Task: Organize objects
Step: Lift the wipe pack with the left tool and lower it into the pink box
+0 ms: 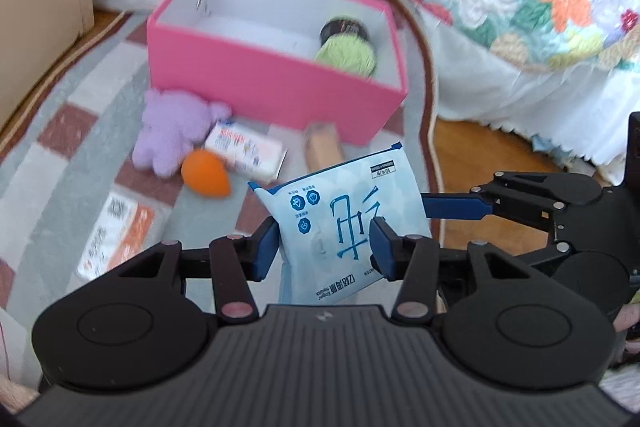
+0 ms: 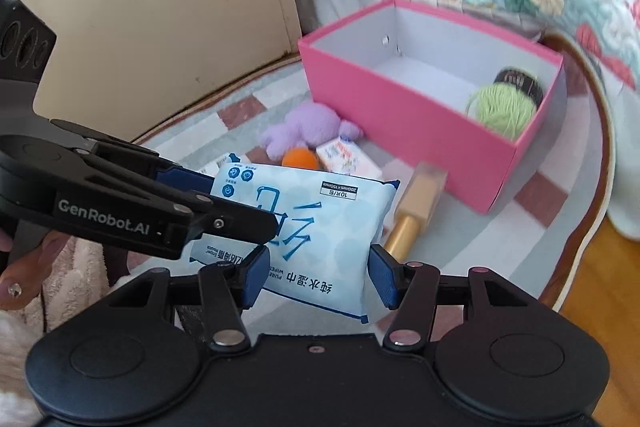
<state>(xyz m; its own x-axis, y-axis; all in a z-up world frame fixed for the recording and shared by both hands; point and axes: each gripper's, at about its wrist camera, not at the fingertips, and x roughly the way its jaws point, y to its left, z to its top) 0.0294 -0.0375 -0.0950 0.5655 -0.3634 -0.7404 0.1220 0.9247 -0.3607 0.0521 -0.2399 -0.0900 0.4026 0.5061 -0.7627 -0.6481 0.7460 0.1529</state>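
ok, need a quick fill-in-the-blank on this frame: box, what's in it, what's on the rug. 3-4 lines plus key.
1. The open box on the rug is ____ on the outside.
2. Inside it, at one end, lies a ball of ____ yarn.
3. The plush toy in front of the box is ____.
4. The egg-shaped sponge lying against the toy is ____.

Missing words: pink; green; purple; orange

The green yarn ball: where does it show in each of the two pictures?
Left wrist view: green yarn ball sits upper centre-right, in the right end of the pink box.
Right wrist view: green yarn ball sits right of centre, in the box's right end.
Shared landmark: the purple plush toy in front of the box.
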